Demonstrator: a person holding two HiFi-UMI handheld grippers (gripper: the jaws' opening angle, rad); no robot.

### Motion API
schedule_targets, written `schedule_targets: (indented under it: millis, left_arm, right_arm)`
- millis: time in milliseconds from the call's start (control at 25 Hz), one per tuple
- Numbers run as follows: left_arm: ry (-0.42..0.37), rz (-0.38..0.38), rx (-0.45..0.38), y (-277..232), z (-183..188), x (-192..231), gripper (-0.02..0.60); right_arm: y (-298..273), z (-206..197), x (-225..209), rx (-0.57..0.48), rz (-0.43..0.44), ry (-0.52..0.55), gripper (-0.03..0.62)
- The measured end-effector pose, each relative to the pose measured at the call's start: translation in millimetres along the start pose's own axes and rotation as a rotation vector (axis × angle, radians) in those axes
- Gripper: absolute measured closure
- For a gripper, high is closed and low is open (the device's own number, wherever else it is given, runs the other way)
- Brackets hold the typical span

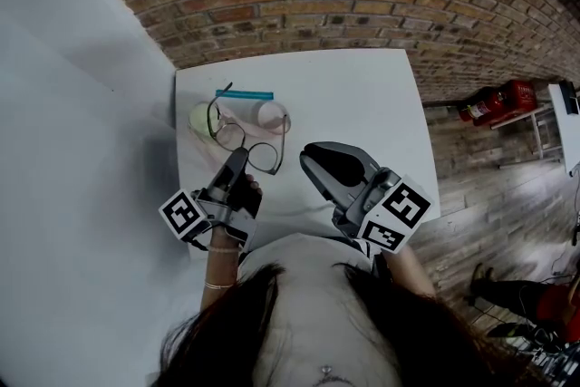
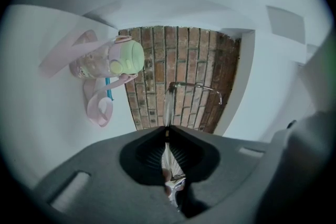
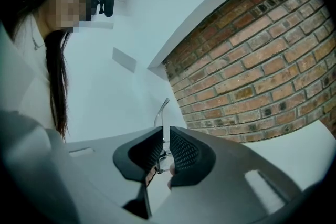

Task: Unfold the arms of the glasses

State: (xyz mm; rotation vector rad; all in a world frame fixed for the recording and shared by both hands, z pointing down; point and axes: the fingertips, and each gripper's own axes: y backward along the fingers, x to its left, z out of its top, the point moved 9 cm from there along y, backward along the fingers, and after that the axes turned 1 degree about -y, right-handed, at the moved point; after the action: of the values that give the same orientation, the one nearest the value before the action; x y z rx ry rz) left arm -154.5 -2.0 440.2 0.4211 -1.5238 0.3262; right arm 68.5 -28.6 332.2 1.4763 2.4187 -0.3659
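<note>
Left gripper jaws closed on glasses at frame edge, one arm sticking out sideways. Right gripper jaws pinched on thin metal arm of glasses, arm tip poking up past jaws. Glasses held over white surface, near green-lidded bottle with pink strap. Blue stick just behind bottle.

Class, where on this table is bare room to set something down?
Bare: the white table's right half, past the grey right gripper, and the far strip beyond the blue stick. Crowded: the left side, where the left gripper holds thin dark-rimmed glasses beside a green-lidded clear bottle.
</note>
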Motion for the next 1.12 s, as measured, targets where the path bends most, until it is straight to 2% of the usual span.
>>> schedule_targets:
  millis: [240, 560, 800, 1120]
  left_arm:
    - [0.022, -0.014, 0.016, -0.5, -3.2, -2.4, 0.560]
    - [0.071, -0.025, 0.079, -3.0, -12.6, -10.0, 0.560]
    - [0.082, -0.028, 0.120, -6.3, -19.5, -14.9, 0.560]
    - [0.073, -0.037, 0.151, -8.3, -26.0, -20.6, 0.560]
  right_arm:
    - [4.2, 0.7, -6.2, -0.001, -0.032, 0.016, 0.557]
    - [12.1, -0.3, -16.1, 0.005, -0.112, 0.062, 0.570]
    - [23.4, -4.0, -27.5, 0.014, -0.206, 0.076, 0.586]
    - [30.8, -10.0, -32.4, 0.028, -0.250, 0.080, 0.591]
